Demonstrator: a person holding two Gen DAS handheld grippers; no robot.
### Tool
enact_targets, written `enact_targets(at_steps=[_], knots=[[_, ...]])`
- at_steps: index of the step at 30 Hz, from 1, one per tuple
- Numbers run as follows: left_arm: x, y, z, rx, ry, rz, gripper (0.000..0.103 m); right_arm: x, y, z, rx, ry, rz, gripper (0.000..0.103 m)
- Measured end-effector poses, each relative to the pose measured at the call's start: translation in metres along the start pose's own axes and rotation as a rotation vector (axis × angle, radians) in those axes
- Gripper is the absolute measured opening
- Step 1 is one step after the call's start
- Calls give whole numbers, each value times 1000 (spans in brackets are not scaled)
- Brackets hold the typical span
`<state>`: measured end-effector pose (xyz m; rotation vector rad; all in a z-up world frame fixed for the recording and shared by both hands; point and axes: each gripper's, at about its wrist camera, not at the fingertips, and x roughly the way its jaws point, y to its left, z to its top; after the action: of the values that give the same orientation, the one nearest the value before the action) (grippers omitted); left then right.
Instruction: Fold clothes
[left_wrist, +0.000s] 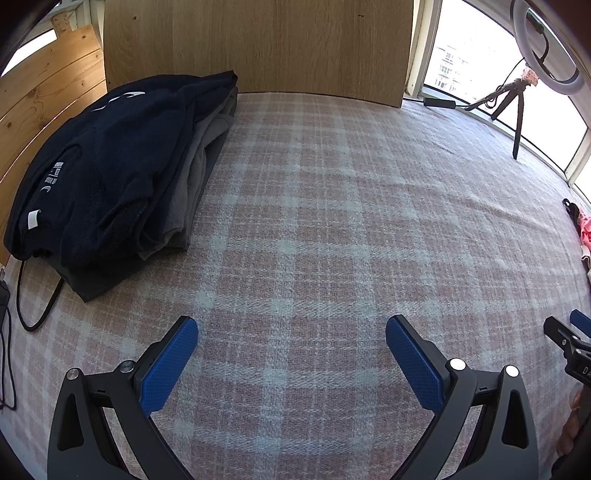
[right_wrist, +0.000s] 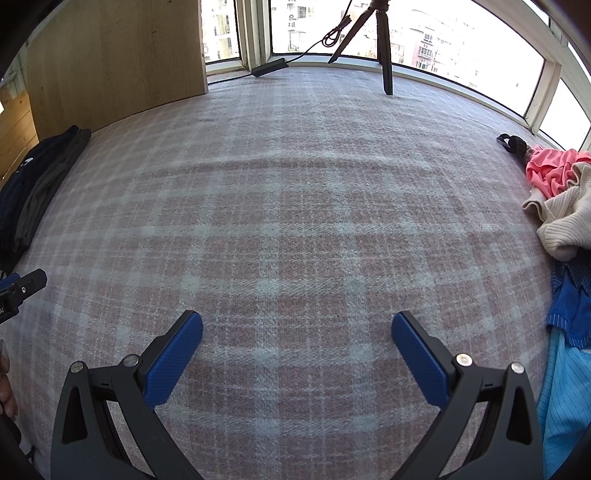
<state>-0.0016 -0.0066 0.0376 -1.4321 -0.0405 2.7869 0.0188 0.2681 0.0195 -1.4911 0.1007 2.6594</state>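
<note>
Coarse woven plaid blanket (left_wrist: 314, 229) — matt wood panel (left_wrist: 258, 44) — soft dark folded clothes (left_wrist: 110, 158)

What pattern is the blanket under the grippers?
Pink and white plaid blanket; clearest in the right wrist view.

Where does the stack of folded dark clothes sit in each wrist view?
Left wrist view: the stack of folded dark clothes fills the upper left, on the plaid blanket.
Right wrist view: the same stack shows only as a sliver at the far left edge.
Shared landmark: the wooden panel standing behind the stack.
</note>
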Motion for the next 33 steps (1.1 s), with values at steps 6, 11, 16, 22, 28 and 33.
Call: enact_targets(at_steps=[6, 11, 16, 22, 28, 33], knots=[[-23, 3, 14, -12, -14, -10, 102, -58, 10, 6, -22, -86, -20, 103], [-77, -2, 30, 18, -106, -29, 102, -114, 1, 10, 24, -169, -2, 103], [-120, -13, 41, 45, -185, -70, 102, -165, -12, 7, 66, -247, -22, 103], [-150, -29, 46, 97, -237, -124, 102, -206, -30, 2, 110, -328, -82, 103], [-166, -54, 48, 161, -269, -191, 102, -237, -55, -8, 181, -373, -177, 103], [-170, -84, 46, 217, -267, -247, 102, -256, -81, -27, 258, -389, -257, 103]])
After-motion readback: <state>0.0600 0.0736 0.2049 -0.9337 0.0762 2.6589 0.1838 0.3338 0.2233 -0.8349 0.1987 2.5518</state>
